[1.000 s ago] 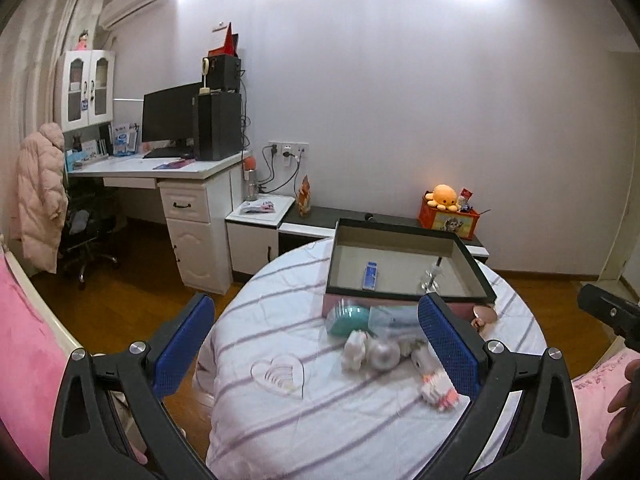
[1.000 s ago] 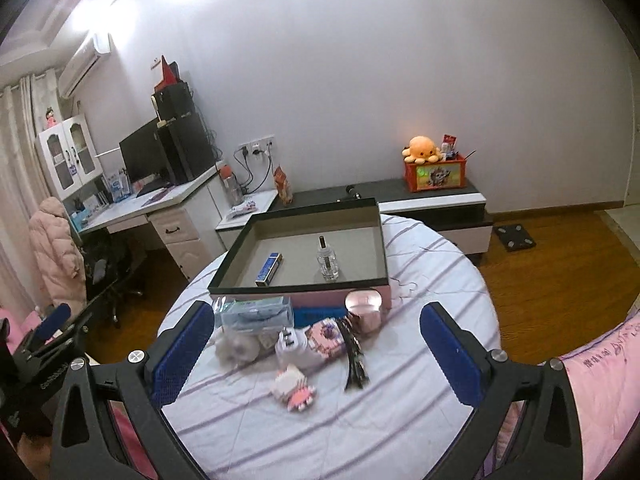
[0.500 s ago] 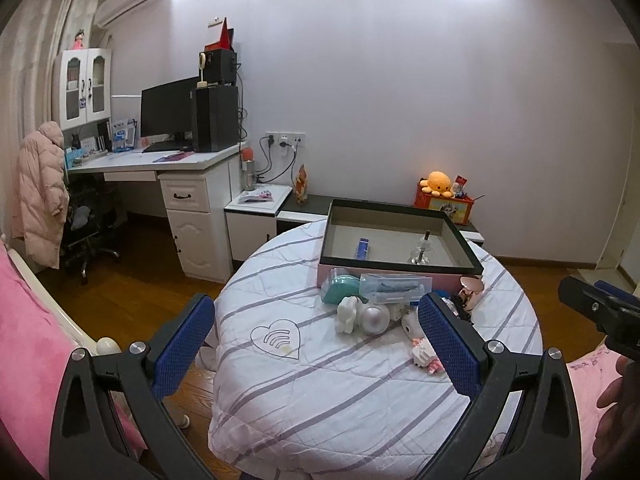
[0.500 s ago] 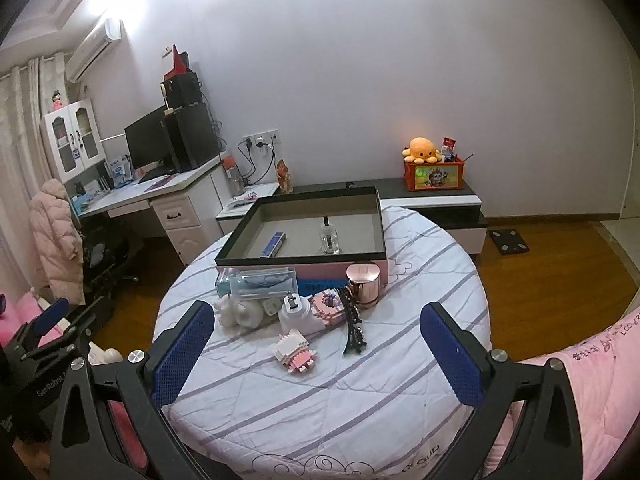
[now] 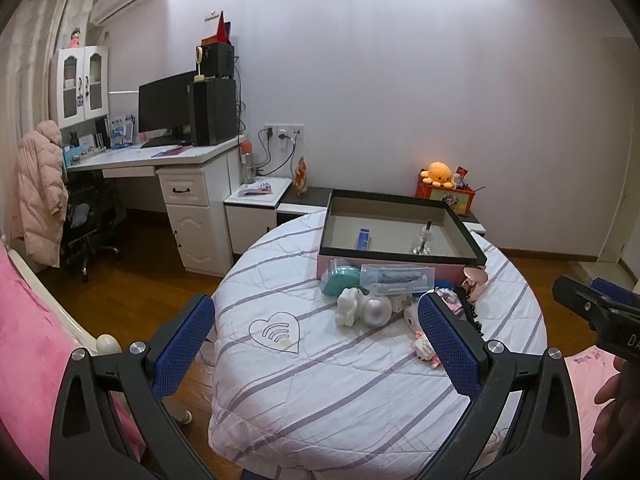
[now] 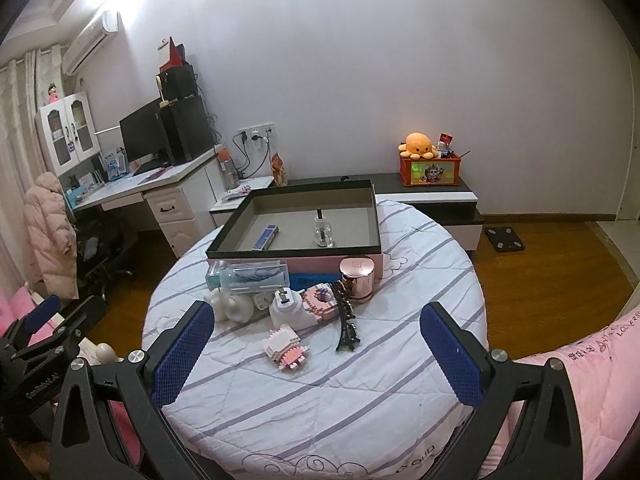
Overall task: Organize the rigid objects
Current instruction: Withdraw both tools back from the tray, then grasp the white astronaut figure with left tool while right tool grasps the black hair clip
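Right wrist view: the round surface point(image 6: 320, 400) with a striped white cover fills the centre of the frame. A black-rimmed tray point(image 6: 296, 250) sits at its far side, centre frame, containing a blue flat box point(image 6: 266, 237) at left and a glass bottle point(image 6: 322, 232) at centre, standing upright. Just in front of the tray, a cluster of items lies on the cover: a clear plastic case point(image 6: 252, 276) at left, a rose-gold cylinder point(image 6: 358, 280) at right, a white plug-shaped item point(image 6: 286, 310), a black hair clip point(image 6: 345, 320) and a pink block figure point(image 6: 286, 348) nearest the camera.

Right claw point(image 6: 316, 356): released, jaws wide apart, empty, above the near part of the cover. Left claw point(image 5: 316, 348): released, empty, lower frame of the left wrist view, with a teal container point(image 5: 340, 280) beyond it beside the tray.
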`<state>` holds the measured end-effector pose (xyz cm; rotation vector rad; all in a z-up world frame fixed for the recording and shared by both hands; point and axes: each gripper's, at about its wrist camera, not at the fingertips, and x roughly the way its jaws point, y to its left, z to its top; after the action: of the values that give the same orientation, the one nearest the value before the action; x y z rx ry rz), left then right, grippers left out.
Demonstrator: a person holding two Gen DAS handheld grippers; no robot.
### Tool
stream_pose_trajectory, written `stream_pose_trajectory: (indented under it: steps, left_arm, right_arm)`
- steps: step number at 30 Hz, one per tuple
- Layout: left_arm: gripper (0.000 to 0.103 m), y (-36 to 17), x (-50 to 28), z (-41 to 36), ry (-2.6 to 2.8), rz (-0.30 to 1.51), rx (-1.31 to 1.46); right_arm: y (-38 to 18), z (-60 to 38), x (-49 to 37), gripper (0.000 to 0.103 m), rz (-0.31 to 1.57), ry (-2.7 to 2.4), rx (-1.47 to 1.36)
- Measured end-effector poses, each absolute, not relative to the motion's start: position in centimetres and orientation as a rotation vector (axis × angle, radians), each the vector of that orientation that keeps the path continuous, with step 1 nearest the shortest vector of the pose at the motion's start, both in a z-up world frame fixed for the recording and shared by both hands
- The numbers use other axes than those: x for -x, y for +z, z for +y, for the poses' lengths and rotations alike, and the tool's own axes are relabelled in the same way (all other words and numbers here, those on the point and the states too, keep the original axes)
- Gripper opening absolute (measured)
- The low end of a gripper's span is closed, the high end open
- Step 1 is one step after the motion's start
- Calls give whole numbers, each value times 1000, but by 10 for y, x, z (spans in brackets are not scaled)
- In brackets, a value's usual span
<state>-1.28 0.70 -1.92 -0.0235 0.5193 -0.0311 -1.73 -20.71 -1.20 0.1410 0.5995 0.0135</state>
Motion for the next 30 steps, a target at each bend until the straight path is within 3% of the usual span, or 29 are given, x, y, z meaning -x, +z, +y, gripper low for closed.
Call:
stream_pose_trajectory:
  steps: [21,30]
  left_arm:
    - [103,-100,-73,-8,-60,731,-33]
    - [103,-131,-119,-14,-109,812,-19]
  right_arm:
    - [-102,-223,-60,103,824,-15,-98]
    - [-136,-227,-98,97,901,-16,-83]
